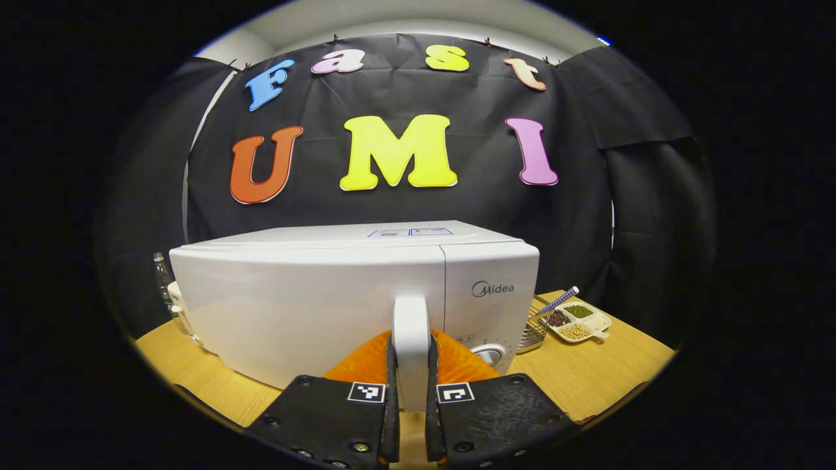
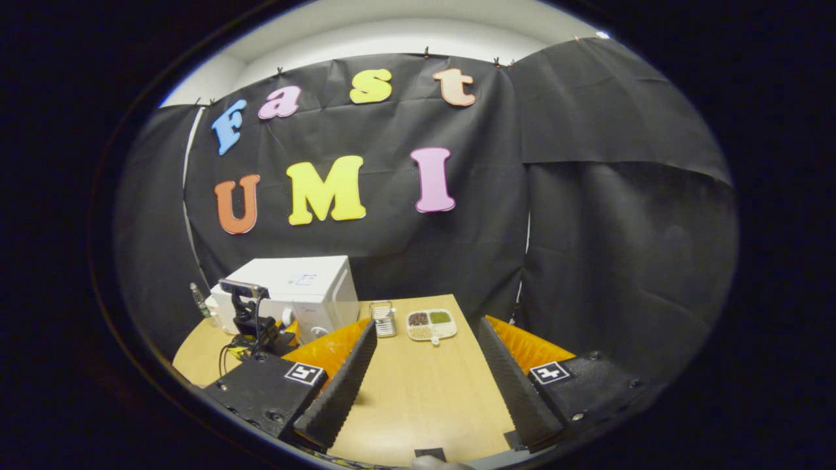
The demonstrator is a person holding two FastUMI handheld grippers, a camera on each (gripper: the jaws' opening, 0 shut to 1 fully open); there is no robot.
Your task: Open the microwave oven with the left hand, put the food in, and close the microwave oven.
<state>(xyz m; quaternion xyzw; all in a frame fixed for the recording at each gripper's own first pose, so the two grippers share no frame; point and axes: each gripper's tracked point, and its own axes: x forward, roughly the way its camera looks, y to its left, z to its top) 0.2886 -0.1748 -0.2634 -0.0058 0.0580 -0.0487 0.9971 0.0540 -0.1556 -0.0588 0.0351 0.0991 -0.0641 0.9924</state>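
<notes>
The white microwave (image 1: 313, 294) stands on the wooden table with its door flush against the control panel. My left gripper (image 1: 411, 369) is shut on the door's vertical white handle (image 1: 411, 326), one finger pressing each side. A white divided dish of beans and grains (image 1: 578, 321) lies to the right of the microwave. In the right gripper view that dish (image 2: 431, 324) sits far ahead on the table. My right gripper (image 2: 424, 391) hangs open over bare table with nothing between its fingers. The left gripper (image 2: 258, 323) appears there at the microwave (image 2: 300, 290) front.
A small wire basket (image 1: 532, 331) stands between the microwave and the dish, and a blue striped stick (image 1: 558, 301) leans by the dish. A bottle (image 1: 162, 277) stands left of the microwave. The wooden table (image 2: 418, 405) has bare room in front of the dish.
</notes>
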